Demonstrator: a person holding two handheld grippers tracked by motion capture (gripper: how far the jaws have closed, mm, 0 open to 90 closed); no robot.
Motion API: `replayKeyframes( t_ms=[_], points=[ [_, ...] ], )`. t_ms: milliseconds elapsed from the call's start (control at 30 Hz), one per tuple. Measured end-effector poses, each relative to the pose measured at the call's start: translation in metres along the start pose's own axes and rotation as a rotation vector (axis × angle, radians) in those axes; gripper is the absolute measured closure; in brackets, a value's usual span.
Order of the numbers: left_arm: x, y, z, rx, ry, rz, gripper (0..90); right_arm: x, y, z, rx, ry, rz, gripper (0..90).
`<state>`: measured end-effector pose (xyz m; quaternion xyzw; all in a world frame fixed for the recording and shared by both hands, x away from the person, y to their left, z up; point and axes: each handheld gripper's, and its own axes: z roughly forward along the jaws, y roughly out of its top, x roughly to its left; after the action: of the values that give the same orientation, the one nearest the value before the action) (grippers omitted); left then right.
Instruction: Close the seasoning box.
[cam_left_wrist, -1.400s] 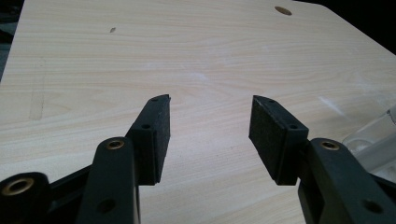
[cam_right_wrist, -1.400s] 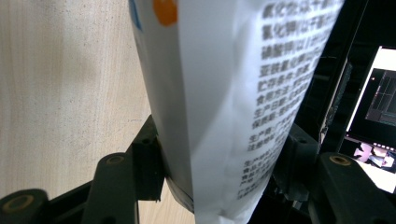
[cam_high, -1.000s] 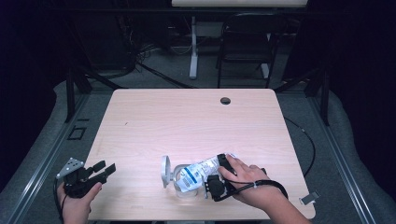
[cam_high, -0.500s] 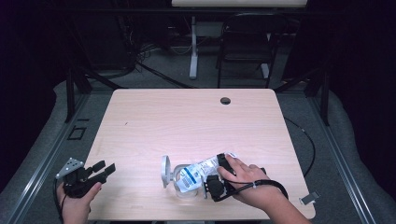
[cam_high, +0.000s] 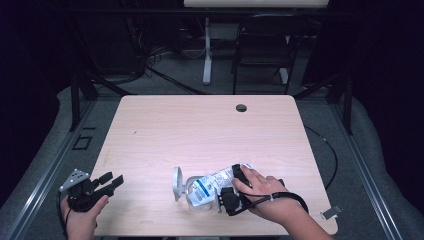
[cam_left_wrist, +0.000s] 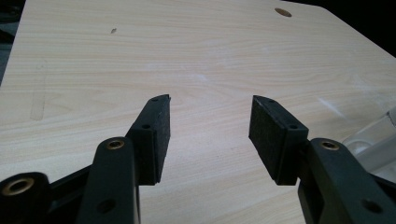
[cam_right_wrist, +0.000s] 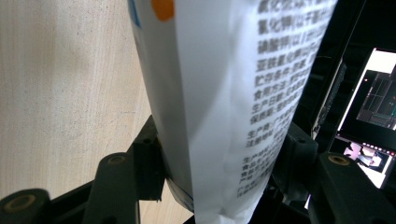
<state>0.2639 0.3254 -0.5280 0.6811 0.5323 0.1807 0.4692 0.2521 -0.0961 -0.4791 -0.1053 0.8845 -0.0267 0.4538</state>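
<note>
Right tool (cam_high: 231, 196) at lower centre of the high view, pinching a white printed packet (cam_high: 212, 184) that lies on the bench (cam_high: 200, 130) near its front edge; in the right gripper view the packet (cam_right_wrist: 219, 102) sits squeezed between both jaws. A clear plastic lid-like piece (cam_high: 177, 183) stands just left of the packet. Left tool (cam_high: 112, 180) at lower left, jaws spread over bare bench, holding nothing.

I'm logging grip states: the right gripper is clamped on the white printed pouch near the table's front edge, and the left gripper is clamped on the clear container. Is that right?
Not quite. The left gripper holds nothing: the left gripper view shows its jaws open over bare table. The rest stands: the right gripper is clamped on the white printed pouch near the front edge.
</note>
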Motion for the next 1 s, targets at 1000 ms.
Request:
replayKeyframes(
  t_ms=[1000],
  points=[
    [0.0008,-0.0006,0.0006,-0.001,0.002,-0.005,48.8,-0.0016,0.0022,-0.0018,0.019,-0.009,-0.031,45.6]
  ],
)
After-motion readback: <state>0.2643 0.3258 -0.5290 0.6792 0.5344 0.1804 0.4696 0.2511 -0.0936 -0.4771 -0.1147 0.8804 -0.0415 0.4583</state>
